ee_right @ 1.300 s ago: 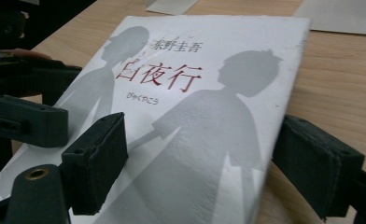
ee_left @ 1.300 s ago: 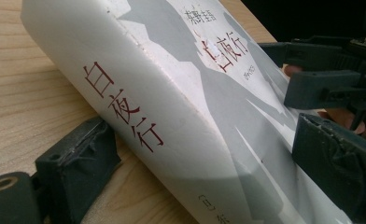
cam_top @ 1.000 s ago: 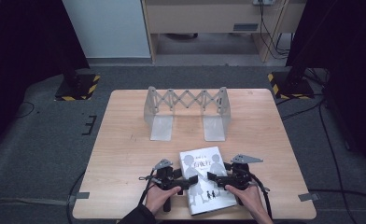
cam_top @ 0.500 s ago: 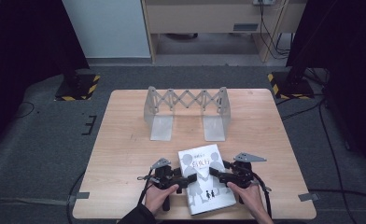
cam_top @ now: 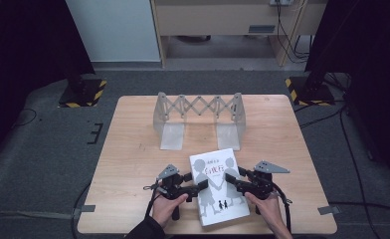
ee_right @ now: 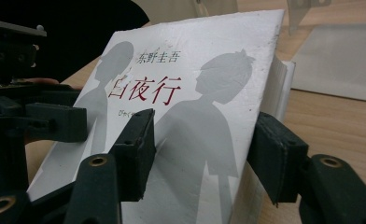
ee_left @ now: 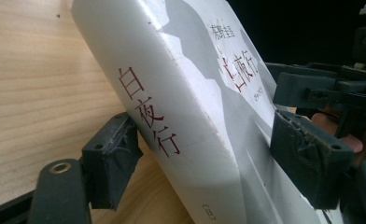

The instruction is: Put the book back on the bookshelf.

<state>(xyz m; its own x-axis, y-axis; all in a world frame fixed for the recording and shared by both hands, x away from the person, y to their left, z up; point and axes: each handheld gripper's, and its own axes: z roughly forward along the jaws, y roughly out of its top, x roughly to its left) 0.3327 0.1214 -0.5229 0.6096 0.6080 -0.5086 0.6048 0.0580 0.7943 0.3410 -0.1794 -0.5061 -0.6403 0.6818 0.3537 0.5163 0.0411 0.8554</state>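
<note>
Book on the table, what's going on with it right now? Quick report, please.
Left gripper and right gripper just closing on the white book, one on each side edge. Book lies flat. Folding rack stands well behind, not in the way.

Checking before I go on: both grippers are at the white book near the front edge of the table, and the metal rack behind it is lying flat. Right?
Not quite. The metal rack stands upright on the table, as the high view shows. The rest holds: the left gripper and right gripper are both at the white book near the front edge.
</note>
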